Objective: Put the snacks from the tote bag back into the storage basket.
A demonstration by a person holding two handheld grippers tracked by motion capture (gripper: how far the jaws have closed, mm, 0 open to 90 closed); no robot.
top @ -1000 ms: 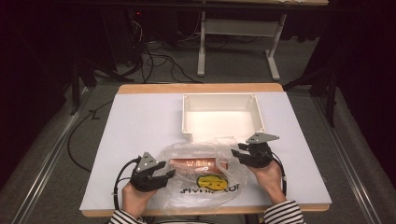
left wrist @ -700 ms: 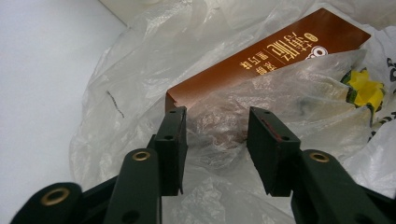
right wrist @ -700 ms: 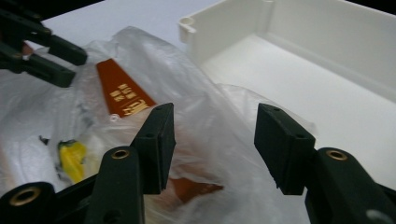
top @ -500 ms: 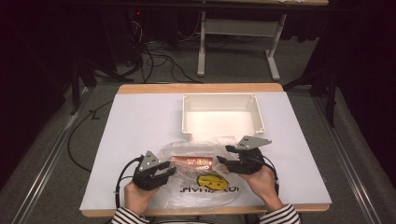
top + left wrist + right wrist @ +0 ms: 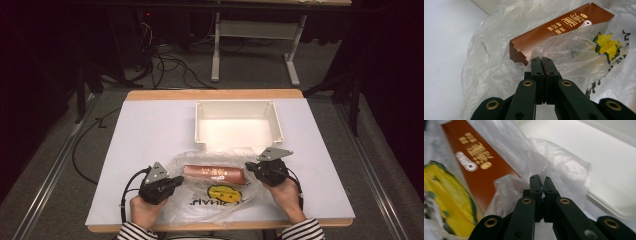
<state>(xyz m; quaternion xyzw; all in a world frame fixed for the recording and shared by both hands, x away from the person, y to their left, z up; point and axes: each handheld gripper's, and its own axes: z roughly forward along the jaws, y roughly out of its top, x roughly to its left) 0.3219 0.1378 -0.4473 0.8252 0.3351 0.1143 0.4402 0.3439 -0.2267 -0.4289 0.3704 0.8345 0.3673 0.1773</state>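
A crumpled clear plastic bag [image 5: 220,207] with a yellow print lies at the table's near edge. A long brown box [image 5: 215,173] with gold lettering lies inside it. My left gripper [image 5: 179,181] is at the bag's left end. Its jaws have just been closing and are now shut, pinching bag film [image 5: 494,72] just short of the box's end [image 5: 519,50]. My right gripper [image 5: 248,167] is at the bag's right end. Its jaws have also just closed, with a fold of film [image 5: 536,165] caught between the tips [image 5: 540,178], beside the box [image 5: 481,167].
A white rectangular tray [image 5: 200,125] stands open just beyond the bag at the table's centre, and its inside [image 5: 604,157] looks bare. White table surface [image 5: 145,145] extends to the left and right of the bag. The wooden table edge runs close below both hands.
The right gripper came in leftward to the bag's right end and its jaws closed on the film. The left gripper stayed put while its jaws closed.
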